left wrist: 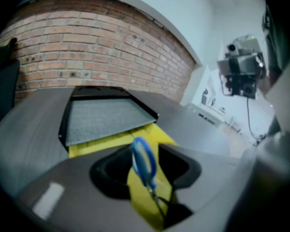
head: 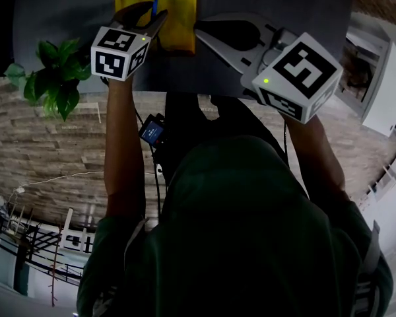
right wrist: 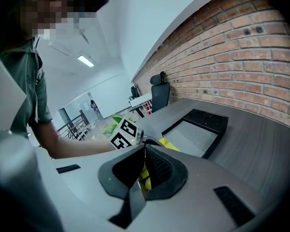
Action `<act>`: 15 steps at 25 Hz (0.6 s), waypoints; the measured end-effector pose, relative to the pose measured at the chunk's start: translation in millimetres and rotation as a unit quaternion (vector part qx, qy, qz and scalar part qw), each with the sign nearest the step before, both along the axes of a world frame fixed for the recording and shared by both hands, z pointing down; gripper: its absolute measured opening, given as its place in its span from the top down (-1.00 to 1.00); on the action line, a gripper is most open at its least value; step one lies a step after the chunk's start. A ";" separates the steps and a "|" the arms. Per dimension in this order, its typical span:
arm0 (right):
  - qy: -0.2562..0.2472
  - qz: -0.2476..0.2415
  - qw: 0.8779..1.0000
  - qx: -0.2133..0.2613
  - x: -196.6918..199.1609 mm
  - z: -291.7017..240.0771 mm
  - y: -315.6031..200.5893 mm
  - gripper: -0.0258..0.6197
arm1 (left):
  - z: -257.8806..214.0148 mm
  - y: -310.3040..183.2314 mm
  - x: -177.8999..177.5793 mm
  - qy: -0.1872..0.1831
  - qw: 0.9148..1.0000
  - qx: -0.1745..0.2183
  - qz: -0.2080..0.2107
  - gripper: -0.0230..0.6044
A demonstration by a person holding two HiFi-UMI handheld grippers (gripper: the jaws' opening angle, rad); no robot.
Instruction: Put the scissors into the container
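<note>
The scissors [left wrist: 144,162], blue-handled, stand handle-up between the jaws of my left gripper [left wrist: 146,150]. The jaws are spread, with a gap on each side of the handle, so the pads are not pressing it. Directly below lies a yellow container [left wrist: 140,193]; behind it sits a grey tray with a black rim [left wrist: 104,120]. From the head view, the left gripper [head: 148,15] hangs over the yellow container [head: 178,15], and the blue scissors handle [head: 155,5] shows at its tip. My right gripper [head: 204,32] is held just to the right, its jaws together and empty.
A grey table [head: 66,12] carries the container and tray, with a brick wall [left wrist: 87,42] behind it. A potted plant [head: 56,78] stands at the table's left edge. In the right gripper view the grey tray [right wrist: 193,137] lies ahead and the left gripper's marker cube [right wrist: 123,134] is at left.
</note>
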State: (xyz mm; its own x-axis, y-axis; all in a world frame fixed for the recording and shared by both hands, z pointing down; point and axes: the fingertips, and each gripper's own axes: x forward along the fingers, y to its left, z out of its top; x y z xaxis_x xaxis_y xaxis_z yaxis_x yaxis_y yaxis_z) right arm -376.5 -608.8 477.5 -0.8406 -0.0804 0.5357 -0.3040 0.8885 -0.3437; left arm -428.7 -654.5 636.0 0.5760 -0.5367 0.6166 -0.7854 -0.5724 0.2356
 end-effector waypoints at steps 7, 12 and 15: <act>-0.005 -0.015 1.000 0.010 0.3 -7.5 3.3 0.90 | -26.4 -3.6 -2.2 -0.032 0.999 0.041 0.003 0.43; -0.012 -0.024 0.999 0.020 -4.6 -24.6 6.2 0.90 | -63.5 -1.1 -8.3 -0.034 0.997 0.069 -0.005 0.43; -0.018 -0.033 0.999 0.032 -13.6 -38.6 5.3 0.90 | -88.2 0.9 -23.6 -0.044 0.995 0.087 -0.018 0.43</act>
